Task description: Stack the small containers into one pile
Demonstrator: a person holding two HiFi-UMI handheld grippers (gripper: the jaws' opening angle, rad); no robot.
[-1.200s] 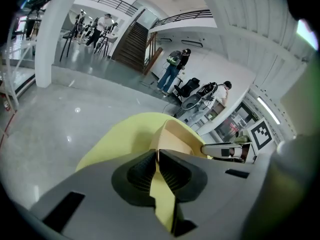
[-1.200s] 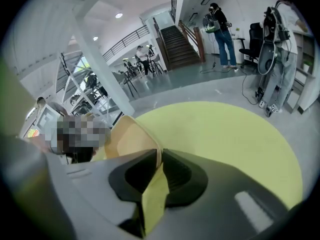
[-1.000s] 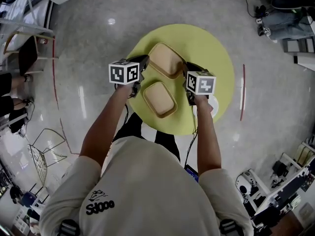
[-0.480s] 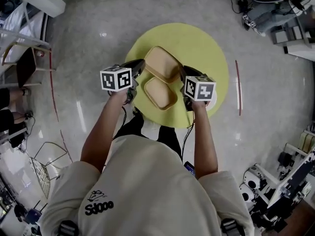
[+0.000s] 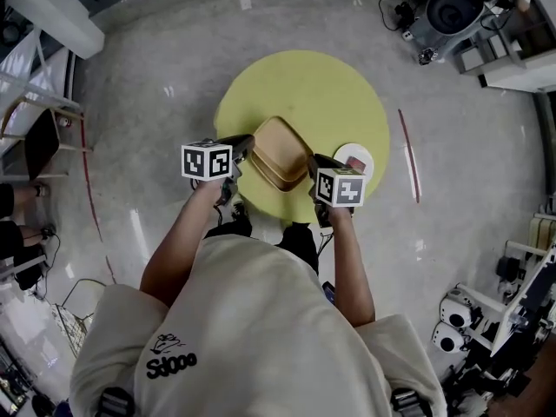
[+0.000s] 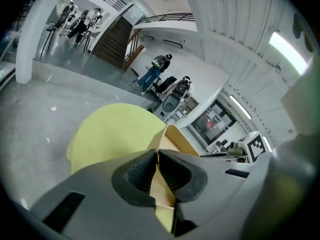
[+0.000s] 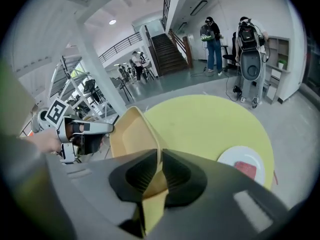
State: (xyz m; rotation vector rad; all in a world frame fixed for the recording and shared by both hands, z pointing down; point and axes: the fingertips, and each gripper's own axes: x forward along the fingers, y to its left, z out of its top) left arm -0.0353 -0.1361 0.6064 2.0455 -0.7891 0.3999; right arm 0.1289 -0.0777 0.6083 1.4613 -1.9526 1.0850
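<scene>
A tan rectangular container (image 5: pixel 276 146) hangs over the near part of the round yellow table (image 5: pixel 321 94), carried by its two side rims. My left gripper (image 5: pixel 243 151) is shut on its left rim, and the thin rim (image 6: pixel 159 154) runs between the pads. My right gripper (image 5: pixel 313 168) is shut on the opposite rim (image 7: pixel 159 164). The container (image 7: pixel 131 134) tilts up between the two grippers. A second tan container shows only as an edge (image 5: pixel 280 183) just under the held one. Whether the two touch I cannot tell.
A white plate (image 5: pixel 354 158) with a red piece (image 7: pixel 246 169) sits at the table's right edge, close to my right gripper. Machines and cables (image 5: pixel 452 16) stand on the floor at upper right, and a chair (image 5: pixel 39 137) is at the left.
Both grippers carried the larger container toward the person. It now covers the smaller container that lay beside it on the table's near side.
</scene>
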